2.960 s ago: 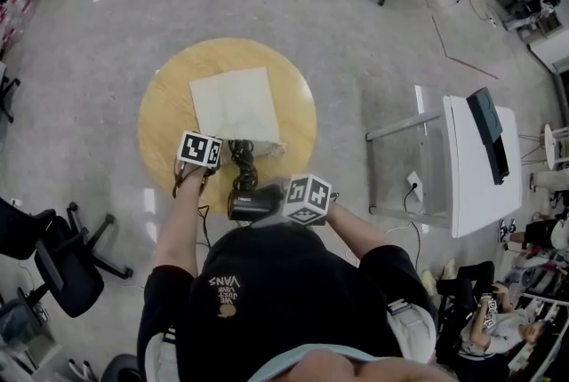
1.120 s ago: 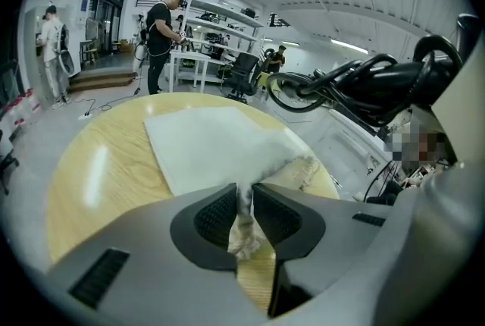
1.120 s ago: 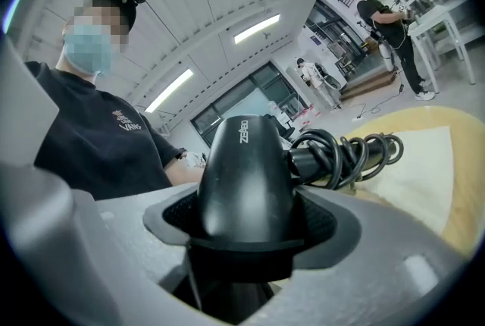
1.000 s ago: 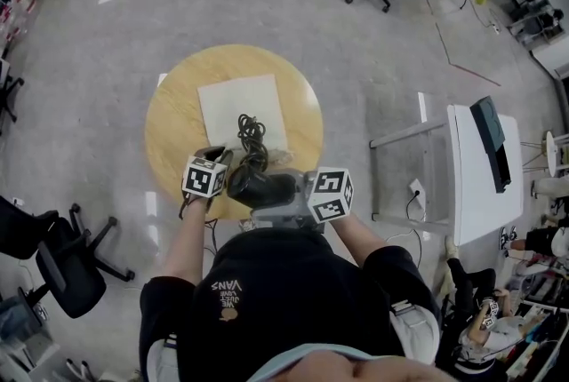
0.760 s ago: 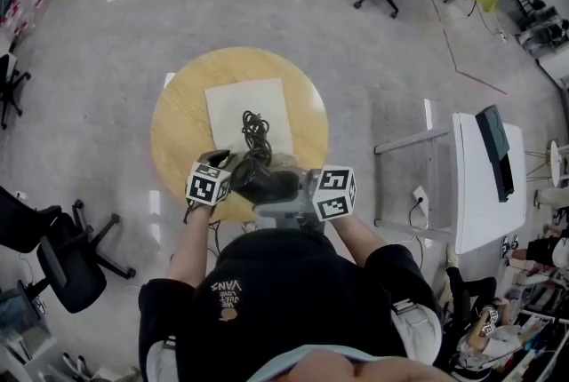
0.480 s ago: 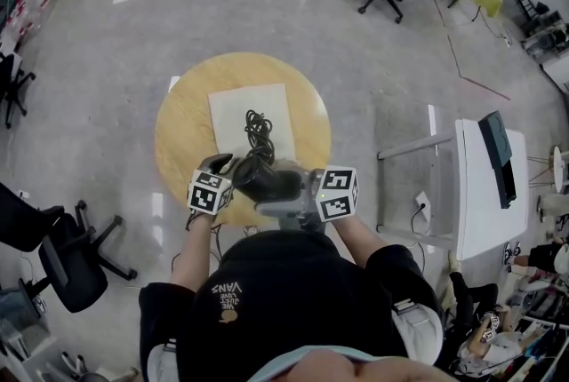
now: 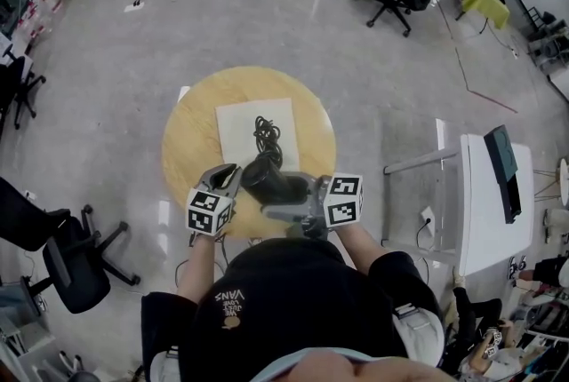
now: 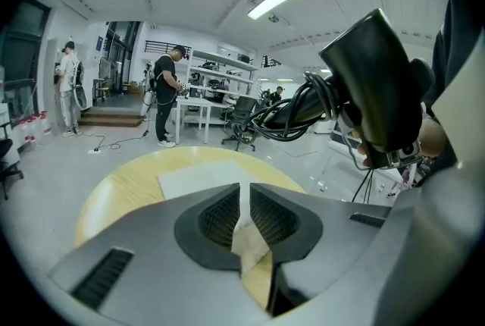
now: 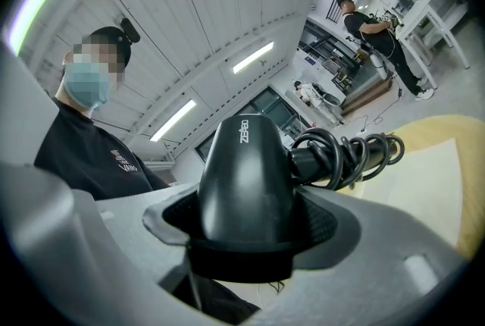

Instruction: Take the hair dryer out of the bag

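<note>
hair dryer [image 7: 277,186] is out of the bag [image 7: 258,115], held in the air over the 6 o'clock edge of the round table [image 7: 187,140]; bag lies flat mid-table

right gripper [image 9: 254,230] clamped across the dryer's fat black barrel, a pad on each side

cord [image 7: 267,133] is bundled round the handle, sticking out toward 12 o'clock over the bag

left gripper [image 8: 244,214] at the table's 7 o'clock; jaws have just been closing, now a narrow slit, nothing pinched, only bag and table showing through the gap

handling guess: rigid smooth plastic shell, middling weight, likely barrel-heavy so it may twist in the grip; slick surface; barrel hold looks fair, handle probably surer; cord bundle could loosen and snag
</note>
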